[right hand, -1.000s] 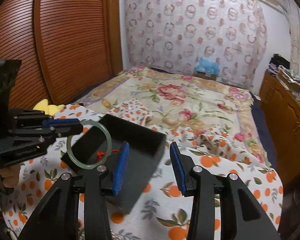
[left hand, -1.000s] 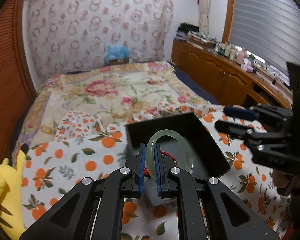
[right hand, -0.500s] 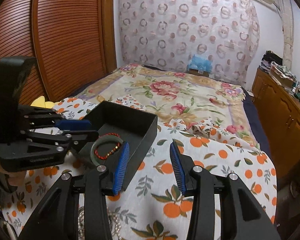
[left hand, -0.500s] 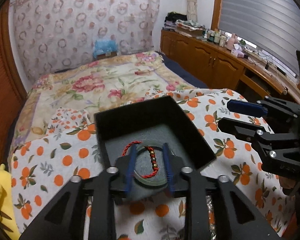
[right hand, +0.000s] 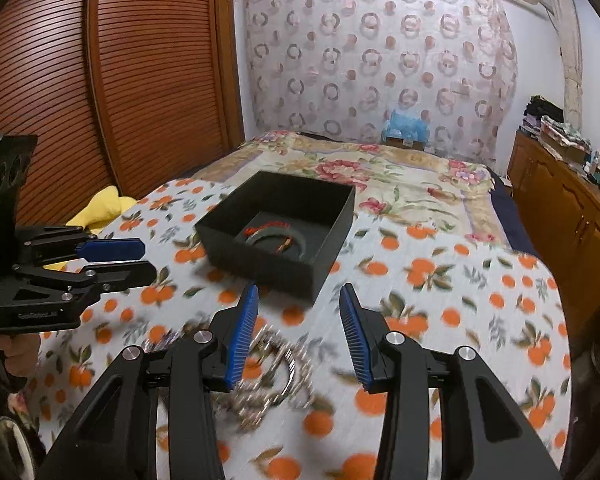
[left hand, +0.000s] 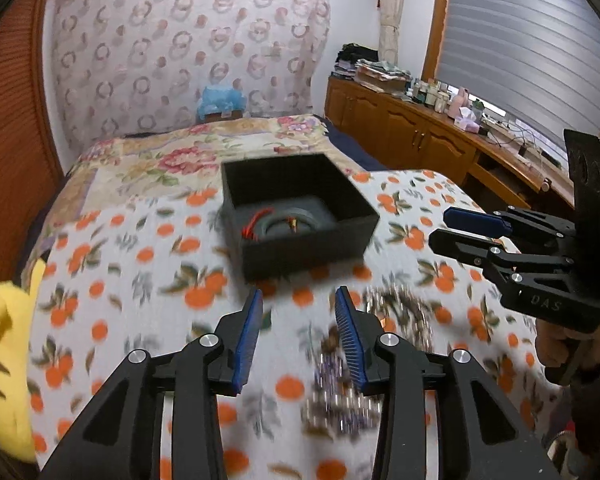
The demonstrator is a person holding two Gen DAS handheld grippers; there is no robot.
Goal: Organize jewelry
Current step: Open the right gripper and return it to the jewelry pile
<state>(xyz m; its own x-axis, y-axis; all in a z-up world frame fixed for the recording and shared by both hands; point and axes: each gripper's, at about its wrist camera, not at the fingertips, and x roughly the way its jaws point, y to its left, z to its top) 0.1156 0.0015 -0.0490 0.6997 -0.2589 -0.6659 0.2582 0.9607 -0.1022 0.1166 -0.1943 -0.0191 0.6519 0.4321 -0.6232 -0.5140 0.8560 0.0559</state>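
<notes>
Grippers, left and right, hover level, fingers apart.

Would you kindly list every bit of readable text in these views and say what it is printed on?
"DAS": embossed on the body of the right gripper, seen from the left wrist.
Embossed lettering on the body of the left gripper, seen from the right wrist: too blurred to read.
Labels on the bottles on the sideboard: too small to read.

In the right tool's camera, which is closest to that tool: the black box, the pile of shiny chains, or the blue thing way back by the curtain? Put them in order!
From the right tool:
1. Pile of shiny chains: on the orange-print cloth, just below and between its fingers.
2. Black box: farther ahead, holding the bangle and red cord bracelet.
3. Blue thing: farthest, at the bed's far end by the curtain.
</notes>
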